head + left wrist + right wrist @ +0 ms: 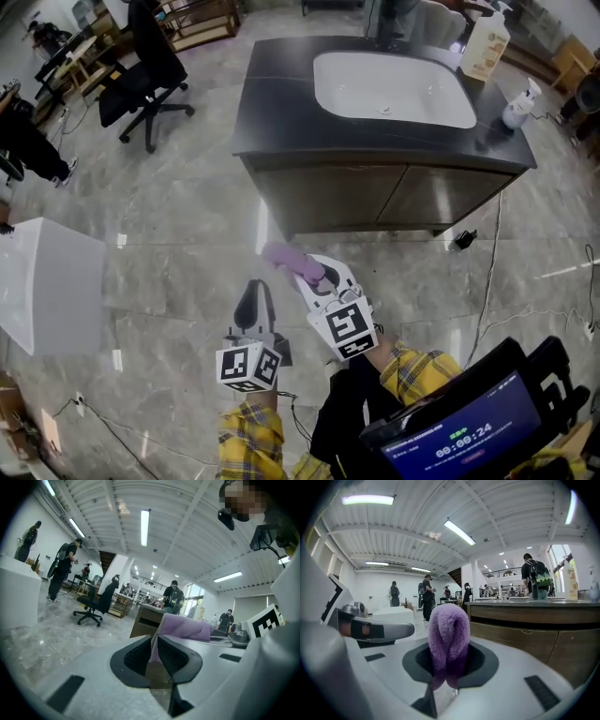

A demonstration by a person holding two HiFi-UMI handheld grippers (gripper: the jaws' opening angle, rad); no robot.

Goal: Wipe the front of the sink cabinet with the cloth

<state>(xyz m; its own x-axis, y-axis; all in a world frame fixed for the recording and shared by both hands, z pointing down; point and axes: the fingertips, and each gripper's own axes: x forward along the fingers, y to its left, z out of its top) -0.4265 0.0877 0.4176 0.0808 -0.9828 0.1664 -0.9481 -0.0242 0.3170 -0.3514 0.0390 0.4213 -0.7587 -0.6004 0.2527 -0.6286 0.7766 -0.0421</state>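
Yellow plaid sleeves [251,439] are seen at the bottom of the head view, with a pair of tongs held in each hand above a grey stone floor [169,216]. The left tongs [251,292] [154,651] are clenched to a thin slit, with nothing gripped. Just beside them, the right tongs [316,277] [449,660] are clamped on a folded purple cloth [284,254] [449,634] [185,626]. The cloth is held in the air, short of the sink cabinet's brown front [375,192] [534,634] and not touching it. Beyond, a white basin [394,89] is set into the dark bench [281,103]. A pump bottle [485,45] and a white spray bottle [518,108] are stood at its right end. A black office chair [141,75] is parked far left.
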